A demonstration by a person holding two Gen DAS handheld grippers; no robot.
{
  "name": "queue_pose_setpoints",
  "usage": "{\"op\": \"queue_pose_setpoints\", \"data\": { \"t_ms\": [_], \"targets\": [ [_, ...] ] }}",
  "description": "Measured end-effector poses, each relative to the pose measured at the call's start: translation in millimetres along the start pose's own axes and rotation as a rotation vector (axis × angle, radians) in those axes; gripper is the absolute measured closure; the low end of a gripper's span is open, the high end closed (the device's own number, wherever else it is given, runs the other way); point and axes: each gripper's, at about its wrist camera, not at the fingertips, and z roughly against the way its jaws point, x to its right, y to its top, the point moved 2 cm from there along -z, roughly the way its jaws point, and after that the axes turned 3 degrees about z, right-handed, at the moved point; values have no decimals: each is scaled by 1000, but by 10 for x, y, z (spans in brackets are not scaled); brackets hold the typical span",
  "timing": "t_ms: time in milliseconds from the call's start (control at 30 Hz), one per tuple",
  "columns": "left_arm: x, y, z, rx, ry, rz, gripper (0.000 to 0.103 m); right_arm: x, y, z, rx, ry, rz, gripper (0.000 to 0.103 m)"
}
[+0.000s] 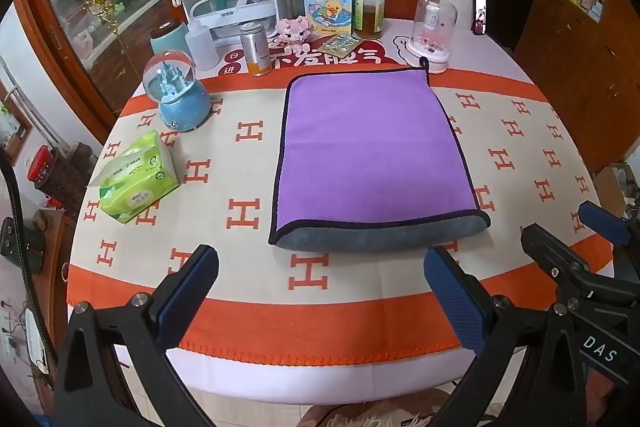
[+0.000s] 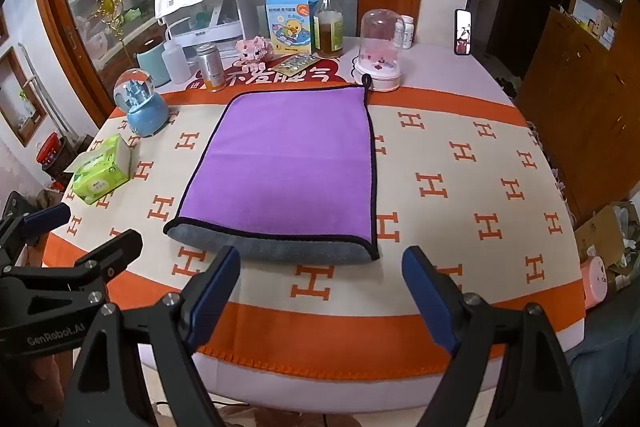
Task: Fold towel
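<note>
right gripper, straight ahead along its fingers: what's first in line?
Probably the towel's near grey folded edge; the right gripper is open, held above the patterned cloth, though depth is unclear.

The towel point(image 1: 368, 147) is purple over grey with dark edging, on a cream tablecloth point(image 1: 248, 267) with orange letters and borders.

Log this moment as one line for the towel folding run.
towel: folded once, flat on table | left gripper: open, off towel | right gripper: open, off towel

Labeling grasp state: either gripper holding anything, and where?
Nothing held. Left gripper and right gripper are both open, short of the towel.
</note>
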Motion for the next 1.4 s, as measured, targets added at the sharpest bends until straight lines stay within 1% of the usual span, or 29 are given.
{"op": "queue_pose_setpoints", "data": {
  "t_ms": [467, 767, 1167, 1400],
  "targets": [
    [5, 6, 3, 0, 1, 6, 1, 11, 11, -7, 2, -3, 7, 19],
    [-35, 26, 25, 14, 2, 30, 1, 44, -22, 107, 30, -6, 12, 19],
    [1, 22, 40, 13, 0, 25, 1, 133, 0, 150, 43, -13, -2, 19],
    [8, 2, 74, 41, 6, 5, 1, 168, 50, 188, 51, -12, -6, 19]
  ]
}}
